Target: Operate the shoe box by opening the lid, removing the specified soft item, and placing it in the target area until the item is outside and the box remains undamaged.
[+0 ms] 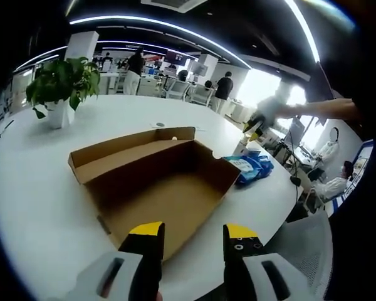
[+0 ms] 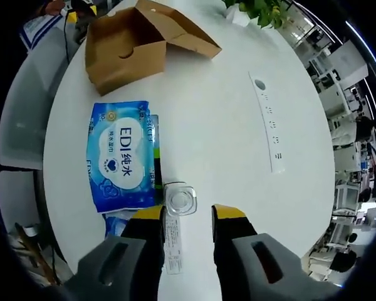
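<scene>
1. The shoe box (image 1: 160, 188) lies on the white table (image 1: 37, 188) with its lid (image 1: 122, 153) folded back on the far side; in the left gripper view the inside looks bare brown card.
2. The soft item, a blue wet-wipe pack (image 2: 121, 155) printed "EDI", lies flat on the table outside the box, just beside its right-hand end in the left gripper view (image 1: 247, 168).
3. The left gripper (image 1: 193, 235) hovers at the box's near edge, its yellow-tipped jaws parted with nothing between them.
4. The right gripper (image 2: 187, 215) hangs over the near end of the pack, jaws parted and gripping nothing; a small clear square lid-like piece (image 2: 180, 199) lies on the table just ahead of the gap.
5. A potted plant (image 1: 61, 84) stands far left on the table, and a white power strip (image 2: 267, 122) lies well apart from the pack.
6. People stand in the office beyond.
</scene>
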Motion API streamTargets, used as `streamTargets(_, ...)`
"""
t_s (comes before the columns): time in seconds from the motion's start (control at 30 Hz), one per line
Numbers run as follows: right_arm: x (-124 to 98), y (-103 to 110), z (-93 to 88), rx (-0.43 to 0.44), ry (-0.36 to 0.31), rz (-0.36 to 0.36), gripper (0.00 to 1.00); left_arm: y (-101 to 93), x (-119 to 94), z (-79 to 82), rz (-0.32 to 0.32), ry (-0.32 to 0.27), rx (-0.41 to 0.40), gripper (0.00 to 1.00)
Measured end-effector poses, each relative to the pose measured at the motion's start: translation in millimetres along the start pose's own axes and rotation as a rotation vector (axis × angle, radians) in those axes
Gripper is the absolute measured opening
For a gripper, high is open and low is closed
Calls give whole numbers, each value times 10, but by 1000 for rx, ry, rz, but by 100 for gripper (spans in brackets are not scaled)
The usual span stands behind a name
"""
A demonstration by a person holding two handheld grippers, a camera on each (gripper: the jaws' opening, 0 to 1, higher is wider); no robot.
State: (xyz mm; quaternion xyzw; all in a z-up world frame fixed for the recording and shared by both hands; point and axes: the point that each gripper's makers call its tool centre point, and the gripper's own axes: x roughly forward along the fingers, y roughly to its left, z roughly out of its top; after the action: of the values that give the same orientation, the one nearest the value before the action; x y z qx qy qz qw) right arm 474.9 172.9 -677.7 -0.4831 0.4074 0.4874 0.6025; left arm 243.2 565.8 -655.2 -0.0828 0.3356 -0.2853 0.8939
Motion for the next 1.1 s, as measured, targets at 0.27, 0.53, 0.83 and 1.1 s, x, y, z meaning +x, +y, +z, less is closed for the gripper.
streamTargets(0.27,-179,-60,-98,69,-13,-66,27,-22,1,64,-12,-16,13,38)
streamTargets(0.53,-313,12,-145,129,-29,-95,28,-2,-78,42,-10,-33,2,37)
streamTargets(0.83,-465,48,-115,300,-126,-157,29,128,-136,94,31,-66,-22,37)
streamTargets(1.1,-540,104,-198,481,-225,-192,29,252,-159,108,67,-91,-54,37)
